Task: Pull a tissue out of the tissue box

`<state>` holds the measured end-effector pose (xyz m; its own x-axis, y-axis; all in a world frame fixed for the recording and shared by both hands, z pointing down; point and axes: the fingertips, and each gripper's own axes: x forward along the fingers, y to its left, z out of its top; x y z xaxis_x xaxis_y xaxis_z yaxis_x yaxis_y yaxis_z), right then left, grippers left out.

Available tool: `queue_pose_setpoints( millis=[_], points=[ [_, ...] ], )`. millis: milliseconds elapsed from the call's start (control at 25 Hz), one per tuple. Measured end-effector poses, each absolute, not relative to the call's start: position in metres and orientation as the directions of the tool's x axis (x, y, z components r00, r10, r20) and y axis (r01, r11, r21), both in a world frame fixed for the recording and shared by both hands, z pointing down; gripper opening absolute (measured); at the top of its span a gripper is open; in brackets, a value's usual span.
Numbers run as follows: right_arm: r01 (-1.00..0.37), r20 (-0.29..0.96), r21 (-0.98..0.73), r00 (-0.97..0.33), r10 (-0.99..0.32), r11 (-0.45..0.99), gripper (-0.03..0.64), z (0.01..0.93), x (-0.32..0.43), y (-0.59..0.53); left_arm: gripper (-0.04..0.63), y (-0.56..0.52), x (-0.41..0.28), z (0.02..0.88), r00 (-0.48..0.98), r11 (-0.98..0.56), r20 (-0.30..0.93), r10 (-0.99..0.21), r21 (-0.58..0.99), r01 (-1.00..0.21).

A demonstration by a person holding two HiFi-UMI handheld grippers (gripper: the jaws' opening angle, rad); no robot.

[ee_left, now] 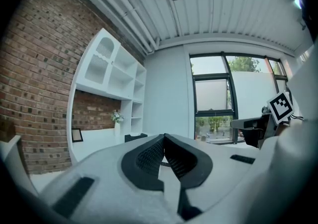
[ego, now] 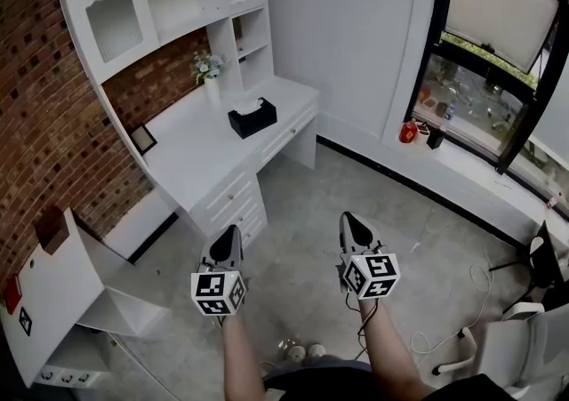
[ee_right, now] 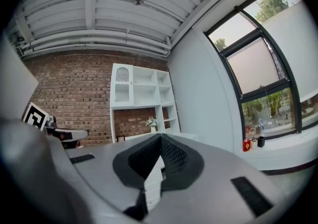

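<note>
A room with a brick wall (ego: 44,124) and a grey floor (ego: 302,195); a white worktop (ego: 200,150) stands against the wall under shelves. The box (ego: 252,119) sits on the worktop towards its far end, near a vase (ego: 211,79), with a white tissue (ego: 247,106) poking out of its top

Judging by this, the task is only at the approach: nothing has been reached for, and the tissue looks untouched. Both tools hang level over the floor, well apart from the worktop. The next move calls for stepping closer, bringing one tool above the box, parting its fingers, and closing them on the raised tuft. The box looks light and may lift with the pull, so the other tool could steady it

The left gripper (ego: 233,230) has its fingers (ee_left: 149,156) pressed together at the tips, with nothing between them. The right gripper (ego: 348,216) looks the same: its fingers (ee_right: 174,157) meet at the tips and are empty
</note>
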<state>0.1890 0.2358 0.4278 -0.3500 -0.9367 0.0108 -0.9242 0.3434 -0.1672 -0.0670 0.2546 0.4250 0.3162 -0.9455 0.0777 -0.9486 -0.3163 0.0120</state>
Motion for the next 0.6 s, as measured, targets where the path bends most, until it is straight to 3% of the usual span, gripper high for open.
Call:
queue_pose_setpoints(
  millis=[520, 600],
  points=[
    [-0.924, 0.039, -0.185, -0.348, -0.937, 0.335, 0.0, 0.44, 0.193, 0.244, 0.015, 0.271, -0.052, 0.436, 0.372, -0.368, 0.054, -0.927, 0.066, -0.927],
    [-0.923, 0.042, -0.189, -0.35, -0.936, 0.336, 0.0, 0.442, 0.193, 0.244, 0.089, 0.272, -0.052, 0.437, 0.373, -0.369, 0.049, -0.927, 0.07, -0.927]
  ],
)
